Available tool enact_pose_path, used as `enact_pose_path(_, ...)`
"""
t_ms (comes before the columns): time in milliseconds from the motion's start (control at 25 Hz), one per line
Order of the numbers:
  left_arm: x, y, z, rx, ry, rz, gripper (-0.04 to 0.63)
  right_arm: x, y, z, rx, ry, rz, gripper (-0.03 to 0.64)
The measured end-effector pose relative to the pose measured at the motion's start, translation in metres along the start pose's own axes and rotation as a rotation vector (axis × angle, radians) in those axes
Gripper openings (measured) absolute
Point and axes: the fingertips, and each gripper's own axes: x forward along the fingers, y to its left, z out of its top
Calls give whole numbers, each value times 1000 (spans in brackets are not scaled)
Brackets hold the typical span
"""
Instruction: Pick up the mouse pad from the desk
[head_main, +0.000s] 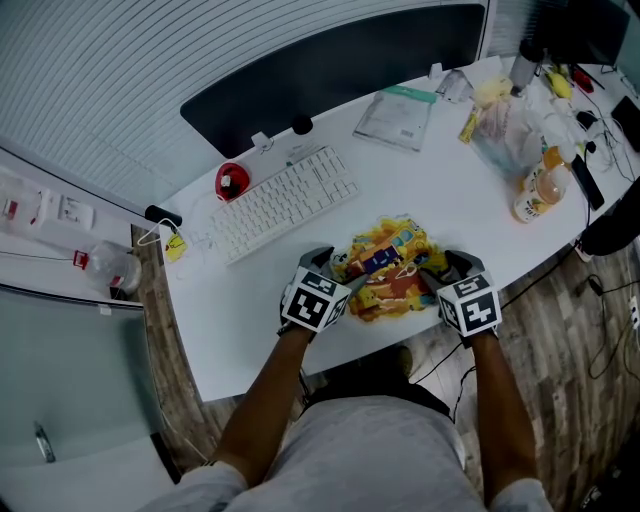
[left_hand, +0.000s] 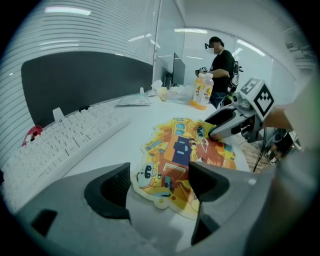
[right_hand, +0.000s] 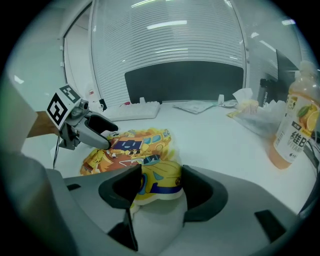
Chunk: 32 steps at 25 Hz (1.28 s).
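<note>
A colourful cartoon-printed mouse pad (head_main: 388, 268) lies on the white desk (head_main: 240, 300) near its front edge, between my two grippers. My left gripper (head_main: 340, 270) is at the pad's left edge. In the left gripper view its jaws (left_hand: 160, 182) stand wide apart, with the pad's near edge (left_hand: 172, 165) lying flat between and ahead of them. My right gripper (head_main: 432, 268) is at the pad's right edge. In the right gripper view its jaws (right_hand: 159, 185) are open, and the pad's yellow edge (right_hand: 160, 175) curls up between them without the pads pressing on it.
A white keyboard (head_main: 285, 200) lies just behind the pad, with a red object (head_main: 232, 180) to its left. Further right are a paper packet (head_main: 395, 115), a plastic bag (head_main: 500, 125) and an orange drink bottle (head_main: 535, 195). A dark partition (head_main: 330, 70) backs the desk. A person (left_hand: 220, 65) stands far off.
</note>
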Motion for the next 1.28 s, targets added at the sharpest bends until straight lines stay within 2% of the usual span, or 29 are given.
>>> enact_pose_path(160, -1, 2, 0, -3, -30, 21, 359, -3, 7, 2, 13, -33, 37, 203)
enact_pose_path(280, -2, 6, 1, 6, -42, 42, 321, -8, 12, 6, 3, -77, 55, 173)
enact_pose_path(600, -6, 9, 0, 8, -55, 17, 304, -34, 33, 27, -112, -242, 138, 110)
enact_pose_path(840, -16, 6, 6, 40, -104, -71, 318, -61, 50, 39, -196, -356, 234, 92)
enact_pose_path(1280, -34, -15, 25, 211, -168, -260, 331, -101, 69, 53, -267, -440, 423, 91)
